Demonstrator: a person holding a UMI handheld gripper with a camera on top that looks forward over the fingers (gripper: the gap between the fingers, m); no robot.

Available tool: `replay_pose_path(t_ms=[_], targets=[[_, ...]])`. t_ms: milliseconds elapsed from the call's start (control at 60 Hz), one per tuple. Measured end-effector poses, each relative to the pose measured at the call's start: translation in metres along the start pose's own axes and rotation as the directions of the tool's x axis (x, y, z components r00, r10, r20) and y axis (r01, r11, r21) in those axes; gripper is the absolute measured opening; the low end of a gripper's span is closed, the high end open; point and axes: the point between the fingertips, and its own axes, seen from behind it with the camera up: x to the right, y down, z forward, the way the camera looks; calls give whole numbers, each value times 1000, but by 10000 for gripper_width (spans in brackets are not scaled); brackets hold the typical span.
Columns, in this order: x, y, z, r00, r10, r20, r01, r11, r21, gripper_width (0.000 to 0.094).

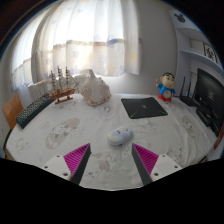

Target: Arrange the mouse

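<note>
The gripper (111, 158) gapes wide, holding nothing; what looks like the mouse (120, 134) lies just ahead.

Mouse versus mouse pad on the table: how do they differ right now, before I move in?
The mouse is pale, small and rounded, lying just ahead of the open gripper, with nothing between its fingers. The mouse pad is black, flat, rectangular and larger, lying farther away, beyond the mouse. The two lie apart; the mouse is not on the pad. Both rest on the patterned tablecloth.
</note>
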Motion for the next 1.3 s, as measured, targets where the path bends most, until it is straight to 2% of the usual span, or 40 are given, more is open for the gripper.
replay_pose_path(t_ms=[533,900,967,1000,1050,1083,1300], targets=[[7,-4,106,1000,-14,1,14,1000,-17,856],[-4,-25,143,997,-24,69,27,999,-31,850],[-3,-26,145,997,-28,70,30,999,-32,796],[-1,-26,147,997,-33,65,35,999,-33,733],[3,-26,149,998,-37,55,39,999,-35,619],[7,-28,149,998,-38,48,40,999,-33,496],[17,-49,143,999,-26,40,28,999,-45,421]])
